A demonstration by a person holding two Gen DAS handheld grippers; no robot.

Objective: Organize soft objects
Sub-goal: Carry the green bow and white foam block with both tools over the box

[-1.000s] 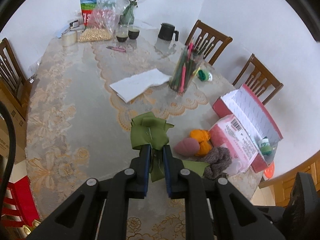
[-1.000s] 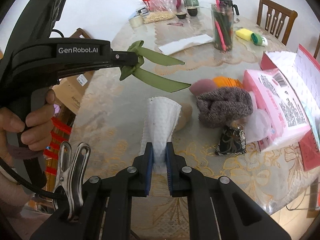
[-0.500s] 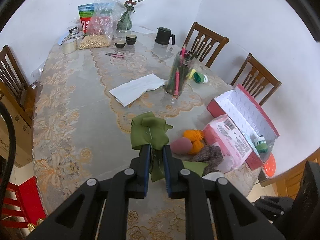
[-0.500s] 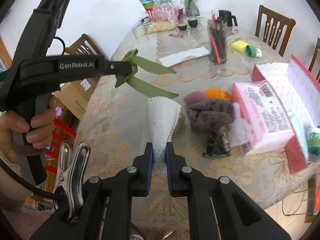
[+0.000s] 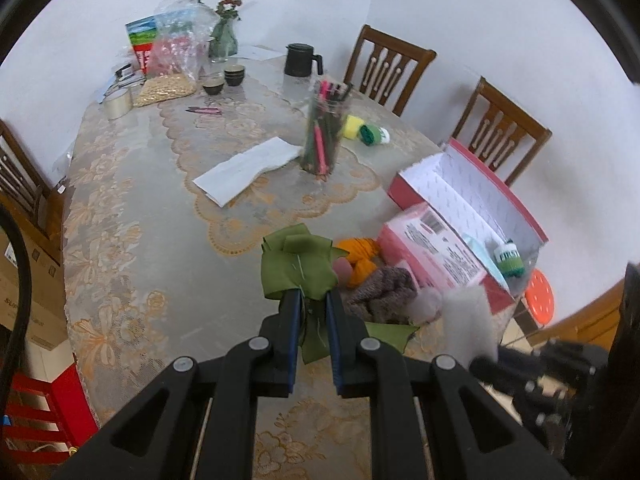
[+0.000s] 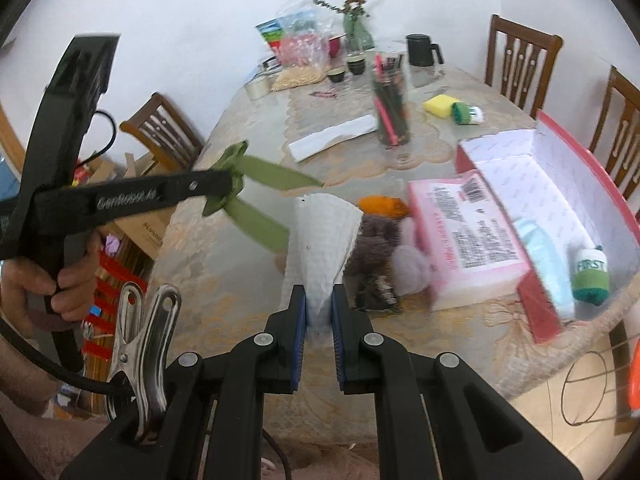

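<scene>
One green ribbon bow (image 5: 298, 268) is pinched between the left gripper (image 5: 312, 312) fingers and held above the tabletop (image 5: 132, 216). One white quilted cloth (image 6: 320, 240) is pinched between the right gripper (image 6: 319, 312) fingers. Just beyond both, one brown knit piece (image 6: 374, 240), one orange item (image 6: 382, 206) and one pink packet (image 6: 466, 236) are seen, then one open red box (image 6: 560, 184). Two wooden chairs (image 5: 386, 66) are seen beyond the far edge.

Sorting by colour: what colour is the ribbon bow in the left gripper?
Olive green bow; clearest in the left wrist view.
</scene>
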